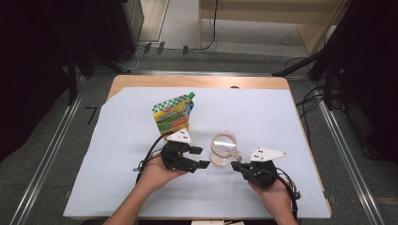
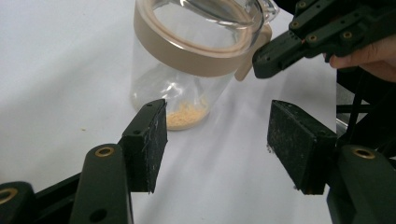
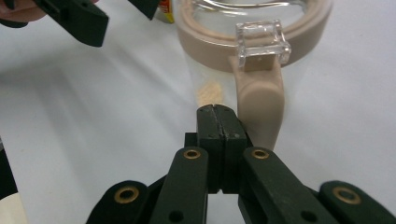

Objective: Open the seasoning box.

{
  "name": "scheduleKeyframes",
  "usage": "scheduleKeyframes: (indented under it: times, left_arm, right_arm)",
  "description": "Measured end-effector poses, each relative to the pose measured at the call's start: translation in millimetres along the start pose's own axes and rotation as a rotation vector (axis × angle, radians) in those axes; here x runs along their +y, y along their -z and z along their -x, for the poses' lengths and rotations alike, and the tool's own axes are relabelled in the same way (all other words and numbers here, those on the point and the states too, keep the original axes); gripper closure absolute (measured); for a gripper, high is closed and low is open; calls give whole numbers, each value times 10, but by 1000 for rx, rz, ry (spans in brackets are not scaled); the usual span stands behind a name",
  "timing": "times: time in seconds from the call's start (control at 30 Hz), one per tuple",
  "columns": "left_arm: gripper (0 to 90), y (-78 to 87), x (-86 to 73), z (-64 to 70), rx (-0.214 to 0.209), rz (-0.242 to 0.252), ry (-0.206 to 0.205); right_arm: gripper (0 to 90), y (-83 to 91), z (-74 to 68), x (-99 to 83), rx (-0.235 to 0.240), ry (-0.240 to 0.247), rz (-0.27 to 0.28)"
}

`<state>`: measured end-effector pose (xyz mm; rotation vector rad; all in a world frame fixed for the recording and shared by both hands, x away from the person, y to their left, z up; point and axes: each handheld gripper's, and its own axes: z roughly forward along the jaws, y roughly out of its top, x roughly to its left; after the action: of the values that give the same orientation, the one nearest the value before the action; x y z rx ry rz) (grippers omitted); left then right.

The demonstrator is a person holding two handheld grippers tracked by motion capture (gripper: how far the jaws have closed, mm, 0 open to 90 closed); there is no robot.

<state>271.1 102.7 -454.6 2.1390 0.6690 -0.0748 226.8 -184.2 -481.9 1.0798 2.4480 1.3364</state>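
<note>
A clear glass jar (image 1: 224, 148) with a beige lid ring and a beige handle (image 3: 259, 100) stands mid-table, with a little yellowish powder (image 2: 186, 114) on its bottom. My left gripper (image 1: 200, 157) is just left of the jar. It is open (image 2: 217, 144), nothing lies between its pads, and the jar (image 2: 196, 60) is a short way ahead. My right gripper (image 1: 235, 165) is at the jar's near right. Its jaws are shut (image 3: 218, 112) on nothing, their tips beside the handle. A green and yellow spouted pouch (image 1: 174, 114) stands behind the left gripper.
A white sheet (image 1: 117, 154) covers the wooden table (image 1: 197, 81). Bare sheet lies to the far left and right and along the front. Black stands and cables (image 1: 312, 101) sit on the floor around the table.
</note>
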Motion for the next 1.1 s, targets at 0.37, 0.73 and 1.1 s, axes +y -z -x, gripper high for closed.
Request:
scheduleKeyframes:
  times: [0.37, 0.73, 1.1]
  left_arm:
    - [389, -11, -4, -1, 2, -2, -1]
    - [392, -31, -5, 7, 1, -10, -2]
    - [391, -62, -13, 20, -2, -24, -10]
  right_arm:
    - [900, 76, 245, 11, -25, -46, -7]
    - [900, 70, 449, 50, -69, -60, -1]
    - [900, -15, 630, 117, -130, -67, 23]
